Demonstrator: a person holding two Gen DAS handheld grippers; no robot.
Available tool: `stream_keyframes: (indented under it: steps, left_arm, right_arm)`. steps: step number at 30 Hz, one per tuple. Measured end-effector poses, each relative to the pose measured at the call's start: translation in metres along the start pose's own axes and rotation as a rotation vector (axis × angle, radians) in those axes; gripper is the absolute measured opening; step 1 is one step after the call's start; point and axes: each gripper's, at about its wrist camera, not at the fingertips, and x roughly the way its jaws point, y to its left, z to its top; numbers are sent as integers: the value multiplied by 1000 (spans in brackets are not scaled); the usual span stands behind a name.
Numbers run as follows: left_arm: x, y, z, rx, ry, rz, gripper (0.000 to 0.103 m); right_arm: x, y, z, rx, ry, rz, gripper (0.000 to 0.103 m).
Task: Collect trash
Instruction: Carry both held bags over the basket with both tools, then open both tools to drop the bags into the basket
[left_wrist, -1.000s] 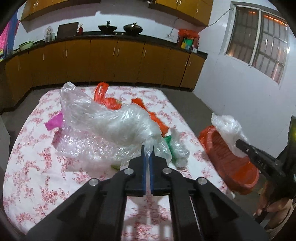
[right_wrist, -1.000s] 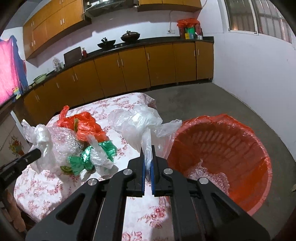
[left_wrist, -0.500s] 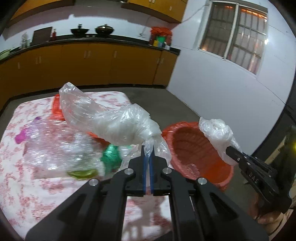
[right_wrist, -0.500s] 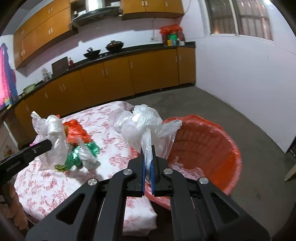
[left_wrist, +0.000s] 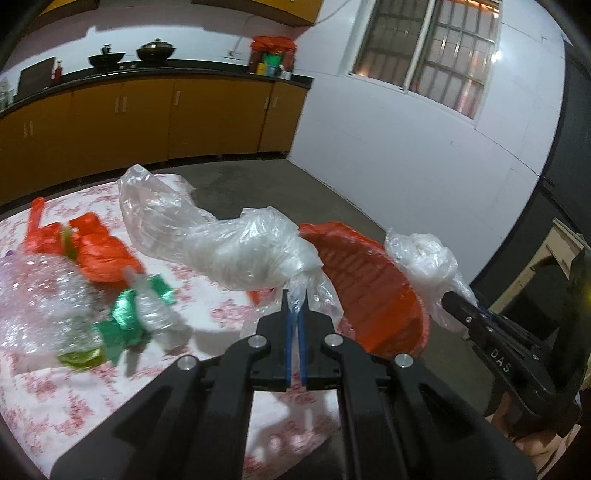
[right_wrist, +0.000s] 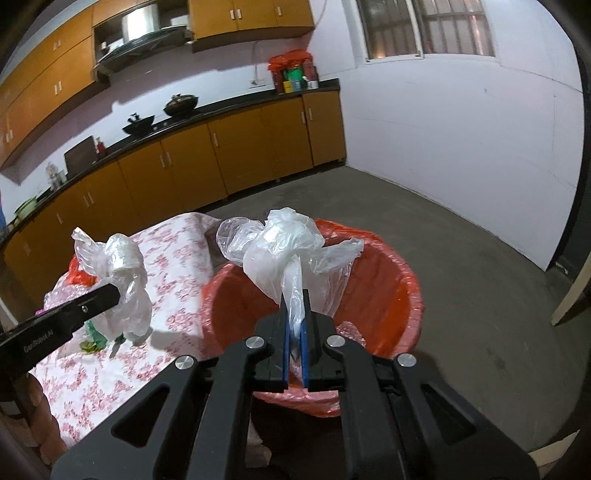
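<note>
Both hand-held grippers, left (left_wrist: 294, 312) and right (right_wrist: 294, 314), stay clamped on clear bags (left_wrist: 236, 254) (right_wrist: 284, 254); I've swung them from tabletop (left_wrist: 66, 398) toward the red bin (right_wrist: 384, 295), ready to drop.

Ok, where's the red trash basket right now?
In the right wrist view the red trash basket sits on the floor just right of the floral table, below the right gripper.

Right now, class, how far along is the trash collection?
Done: some clear plastic already lies in the red-lined bin. In hand: the right gripper holds a clear bag over the bin; the left gripper holds another clear bag. Left: an orange bag, green wrapper and bubble wrap on the table.
</note>
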Motion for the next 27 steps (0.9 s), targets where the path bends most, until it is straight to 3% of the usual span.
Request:
stream_keyframes:
  steps: [10,22,25,27]
  left_arm:
    - [33,-24,3,48,36,-80,5]
    - [66,-34,4,65,74,-113,6]
    - [76,-33,5,51,90,-112,13]
    - [79,-31,4,44,99,-104,21]
  right_arm:
    - [14,-22,4,80,-12,-13,5]
    - [25,-34,10,133,-27,-14,5]
    - [27,-36,13,147,-45,-8,6]
    - [27,-39,12,143,-53,-11,13]
